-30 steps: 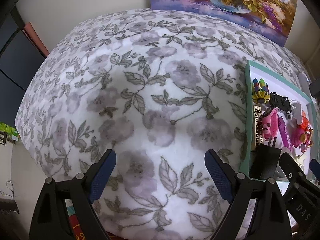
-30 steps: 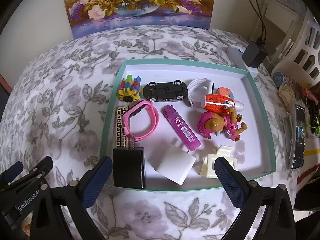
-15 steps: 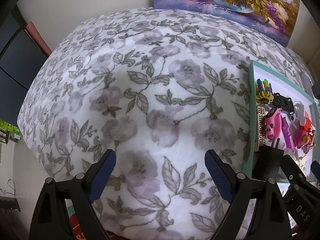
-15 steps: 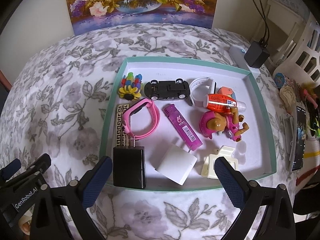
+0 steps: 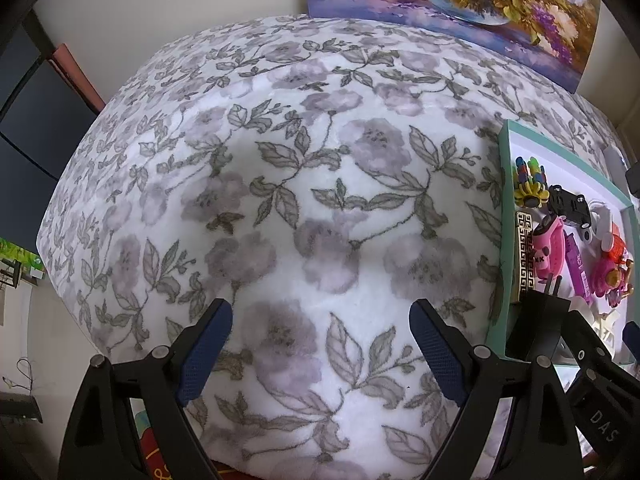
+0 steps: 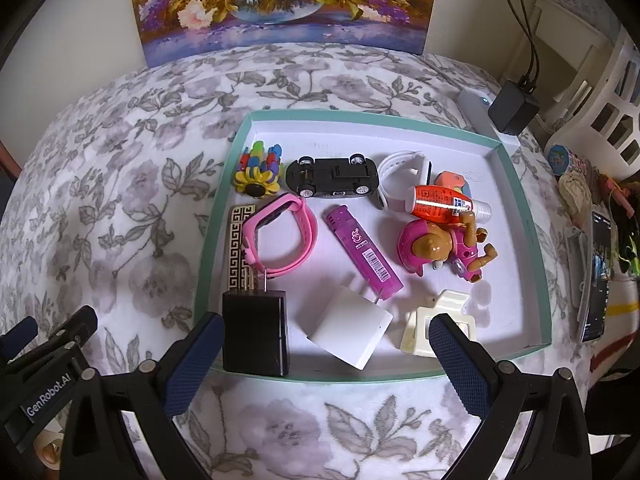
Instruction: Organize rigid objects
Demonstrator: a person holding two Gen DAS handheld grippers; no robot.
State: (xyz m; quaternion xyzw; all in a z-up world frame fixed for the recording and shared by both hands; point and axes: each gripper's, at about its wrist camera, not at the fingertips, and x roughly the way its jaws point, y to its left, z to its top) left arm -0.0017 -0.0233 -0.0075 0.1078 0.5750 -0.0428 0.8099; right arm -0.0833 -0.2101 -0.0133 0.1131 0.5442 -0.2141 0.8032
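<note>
While the floral grey-and-white cloth (image 5: 304,208) runs bare from its left edge to the shallow teal-rimmed white tray (image 6: 520,196), we find the widest open room under our left gripper (image 5: 320,340), whose blue-padded fingers (image 5: 204,344) stand wide apart, holding and touching nothing. The tray sits toward the cloth's right edge, with a strip of cloth before its near rim. Our right gripper (image 6: 324,352) hovers over that near rim, its fingers (image 6: 460,360) spread equally wide and empty. The black plug charger (image 6: 256,332) lies in the tray's near left corner, just beside the left finger; we cannot tell whether they touch. Next to it lie the white cube adapter (image 6: 348,332) and a cream plastic clip (image 6: 436,328), partly behind the right finger. Farther in lie the pink watch band (image 6: 280,236), purple lighter (image 6: 364,252), pink toy pup (image 6: 440,248), orange tube (image 6: 444,204), black toy car (image 6: 332,178) and colourful flower toy (image 6: 258,176), crowded together. The far right corner of the tray floor is bare.
</note>
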